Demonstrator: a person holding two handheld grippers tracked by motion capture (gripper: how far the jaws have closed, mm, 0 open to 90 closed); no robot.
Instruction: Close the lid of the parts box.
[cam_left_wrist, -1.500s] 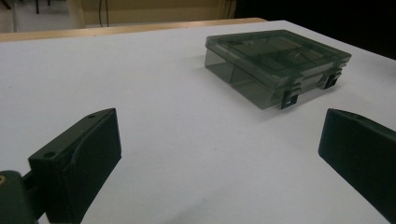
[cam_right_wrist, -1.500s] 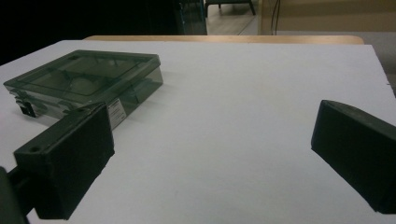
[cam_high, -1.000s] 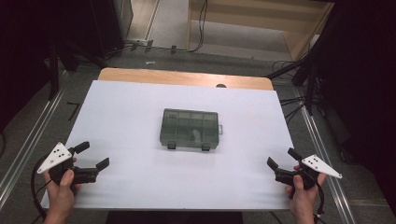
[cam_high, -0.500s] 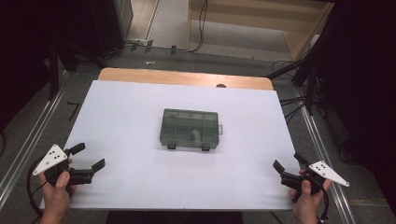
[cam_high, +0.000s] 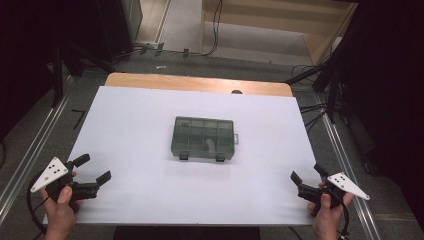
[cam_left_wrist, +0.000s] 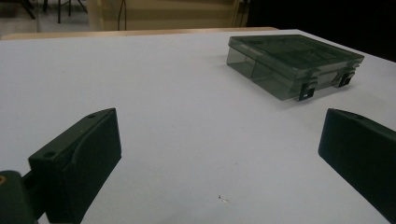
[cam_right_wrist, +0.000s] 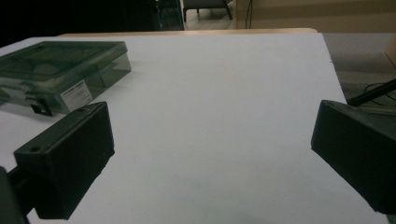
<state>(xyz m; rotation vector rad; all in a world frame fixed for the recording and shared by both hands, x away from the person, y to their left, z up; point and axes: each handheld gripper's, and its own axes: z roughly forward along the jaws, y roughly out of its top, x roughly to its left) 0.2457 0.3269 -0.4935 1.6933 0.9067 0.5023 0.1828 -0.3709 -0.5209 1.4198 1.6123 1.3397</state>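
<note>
Smoke-grey translucent plastic compartment box (cam_high: 204, 138): closed, centred on the white table sheet (cam_high: 140, 120).
We have drawn both tools back toward the near edge; the left gripper (cam_high: 92, 174) and right gripper (cam_high: 306, 180) now sit well apart from the box, jaws spread and empty, so we judge no approach is under way.

Bright evenly lit tabletop, dark surroundings, slightly soft focus

High view overhead; both low gripper views seemingly share the organizer box (cam_high: 204, 138).
</note>
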